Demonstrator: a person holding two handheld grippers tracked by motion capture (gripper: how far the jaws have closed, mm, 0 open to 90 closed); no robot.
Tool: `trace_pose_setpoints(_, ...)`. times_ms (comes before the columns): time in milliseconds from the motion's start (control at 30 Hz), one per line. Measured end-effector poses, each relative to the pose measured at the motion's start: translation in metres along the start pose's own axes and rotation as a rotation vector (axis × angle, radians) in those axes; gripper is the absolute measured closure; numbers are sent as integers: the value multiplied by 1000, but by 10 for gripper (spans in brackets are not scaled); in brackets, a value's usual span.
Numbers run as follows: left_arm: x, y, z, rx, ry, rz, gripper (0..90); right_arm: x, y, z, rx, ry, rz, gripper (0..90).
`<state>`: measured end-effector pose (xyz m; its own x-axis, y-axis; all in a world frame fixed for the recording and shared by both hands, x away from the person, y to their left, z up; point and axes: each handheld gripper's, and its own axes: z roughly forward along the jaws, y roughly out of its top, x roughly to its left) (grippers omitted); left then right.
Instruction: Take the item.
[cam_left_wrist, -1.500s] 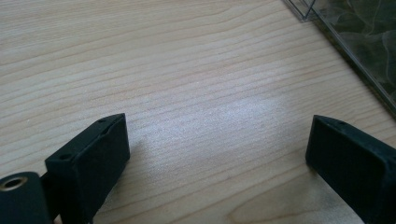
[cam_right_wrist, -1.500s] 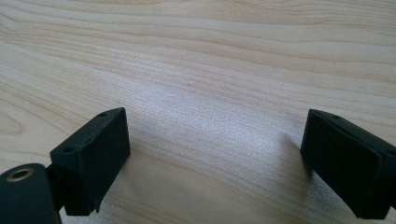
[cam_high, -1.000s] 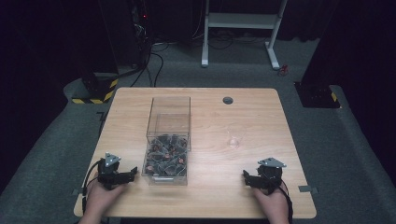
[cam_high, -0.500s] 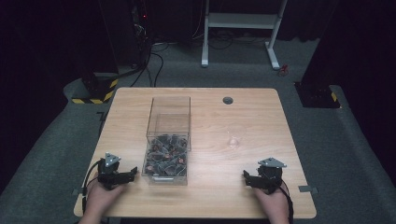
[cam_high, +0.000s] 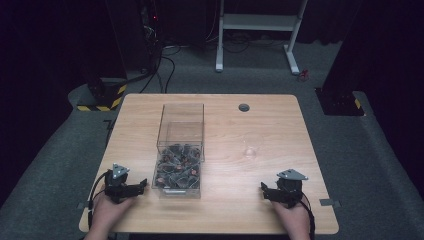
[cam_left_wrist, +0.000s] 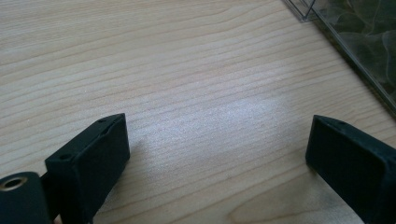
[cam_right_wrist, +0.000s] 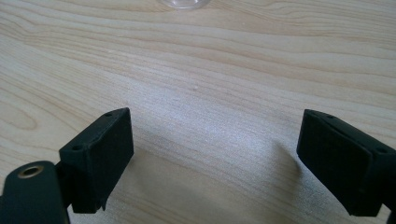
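Here, my wooden table (cam_high: 260, 130) takes the middle of the high view, with dark floor all round it. A clear plastic box (cam_high: 181, 150) stands left of centre on it, long side running up the frame; the upper half looks bare, and the lower half holds a heap of small dark pieces (cam_high: 177, 170) with reddish spots, too small for me to name. My left gripper (cam_high: 142, 184) sits at the lower left of the table, just beside the box's near left corner; in the left gripper view its jaws stand wide apart over bare wood, gripping nothing, with the box wall (cam_left_wrist: 355, 42) in the upper right corner. My right gripper (cam_high: 264, 191) sits at the lower right, well apart from the box, jaws likewise spread wide and empty. A small clear round thing (cam_high: 250, 151) lies right of centre; its edge (cam_right_wrist: 184, 3) shows at the top of the right gripper view. A small dark disc (cam_high: 244, 107) sits near the table's top edge.
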<state>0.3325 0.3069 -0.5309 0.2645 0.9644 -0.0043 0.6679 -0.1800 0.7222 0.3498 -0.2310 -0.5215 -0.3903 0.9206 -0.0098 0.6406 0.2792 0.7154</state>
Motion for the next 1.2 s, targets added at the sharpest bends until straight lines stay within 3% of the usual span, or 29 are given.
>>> trace_pose_setpoints(433, 0, 0, 0, 0, 0, 0, 64, 5, 4, -7, -54, 25, -31, 115)
trace_pose_setpoints(1200, 0, 0, 0, 1, -1, 0, 64, 16, 8, -13, -97, 74, -64, 138)
